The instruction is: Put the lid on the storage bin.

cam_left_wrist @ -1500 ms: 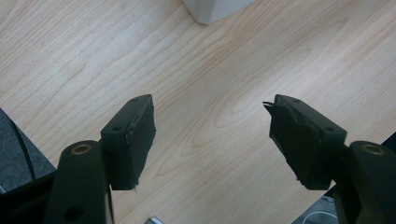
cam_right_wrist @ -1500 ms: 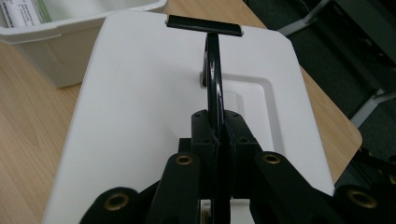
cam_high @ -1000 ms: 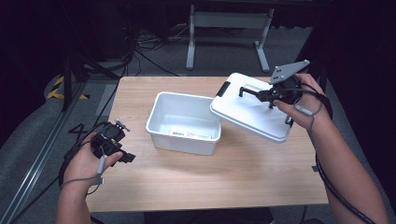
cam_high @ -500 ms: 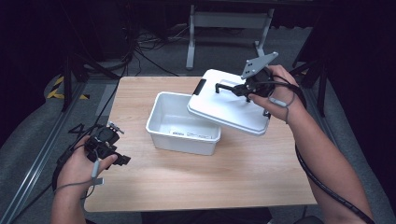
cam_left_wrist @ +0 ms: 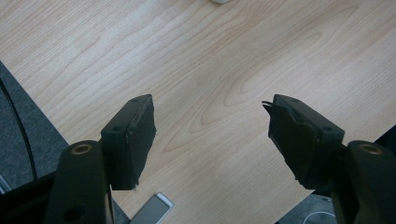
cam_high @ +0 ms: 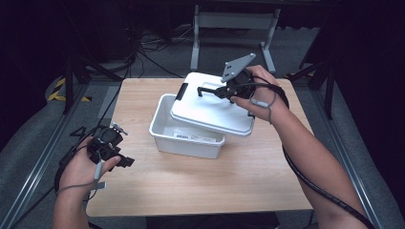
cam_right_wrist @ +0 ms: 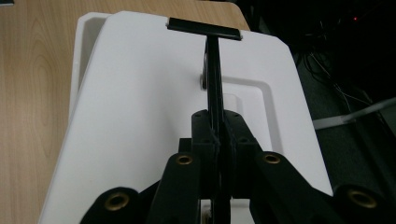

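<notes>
A white rectangular bin (cam_high: 177,139) stands on the wooden table (cam_high: 200,186). Its white lid (cam_high: 210,109) hangs tilted over the bin's right half, partly covering it. My right gripper (cam_high: 220,90) is shut on the lid's black handle (cam_right_wrist: 213,79), with a black clip (cam_right_wrist: 204,29) at the lid's far edge. My left gripper (cam_high: 114,155) is held over the table's front left corner; its jaws stand wide apart above bare wood, and its fingers (cam_left_wrist: 135,135) hold nothing.
A grey metal frame (cam_high: 234,21) stands on the floor beyond the table. Cables (cam_high: 143,52) lie on the floor at the back left. A small white object (cam_left_wrist: 152,212) lies below the table's edge.
My right gripper has carried the lid leftward from beside the bin to over its right half. The left gripper has stayed at the front left corner.
</notes>
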`<act>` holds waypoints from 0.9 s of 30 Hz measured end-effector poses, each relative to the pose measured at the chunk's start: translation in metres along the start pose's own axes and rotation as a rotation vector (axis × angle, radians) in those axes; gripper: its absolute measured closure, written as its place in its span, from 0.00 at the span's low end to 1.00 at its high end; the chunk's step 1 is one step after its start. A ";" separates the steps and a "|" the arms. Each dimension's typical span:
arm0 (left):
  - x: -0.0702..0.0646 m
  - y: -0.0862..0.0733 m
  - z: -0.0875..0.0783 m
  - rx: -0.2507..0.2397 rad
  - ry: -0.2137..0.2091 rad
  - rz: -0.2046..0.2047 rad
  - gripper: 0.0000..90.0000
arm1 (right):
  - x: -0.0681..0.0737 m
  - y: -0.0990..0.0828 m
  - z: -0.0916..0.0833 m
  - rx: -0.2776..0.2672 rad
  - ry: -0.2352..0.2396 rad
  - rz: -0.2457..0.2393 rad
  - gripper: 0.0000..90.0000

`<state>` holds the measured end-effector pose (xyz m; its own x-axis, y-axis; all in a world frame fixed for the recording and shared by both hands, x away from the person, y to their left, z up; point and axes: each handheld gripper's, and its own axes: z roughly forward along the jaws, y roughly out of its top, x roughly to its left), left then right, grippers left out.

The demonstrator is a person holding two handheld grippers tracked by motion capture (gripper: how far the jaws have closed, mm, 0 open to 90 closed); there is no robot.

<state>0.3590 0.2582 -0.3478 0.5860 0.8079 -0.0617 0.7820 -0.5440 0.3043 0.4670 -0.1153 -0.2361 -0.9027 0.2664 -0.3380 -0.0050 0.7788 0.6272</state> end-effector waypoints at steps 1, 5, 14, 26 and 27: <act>0.000 0.000 0.000 -0.001 0.000 0.001 0.36 | 0.001 0.003 0.004 -0.006 0.009 -0.009 0.94; 0.002 0.000 -0.001 0.002 0.008 0.014 0.36 | 0.004 0.013 0.016 -0.021 0.032 -0.021 0.94; 0.004 -0.001 -0.001 0.000 0.010 0.011 0.36 | 0.010 0.027 0.046 -0.036 0.092 -0.044 0.94; 0.005 0.000 0.000 0.001 0.003 0.008 0.36 | 0.014 0.021 0.076 -0.054 0.149 -0.030 0.94; 0.005 0.000 0.000 0.001 0.004 0.009 0.36 | 0.014 0.020 0.078 -0.055 0.156 -0.033 0.94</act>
<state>0.3619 0.2625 -0.3481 0.5925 0.8036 -0.0553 0.7766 -0.5517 0.3042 0.4881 -0.0519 -0.2835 -0.9575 0.1463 -0.2485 -0.0555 0.7520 0.6568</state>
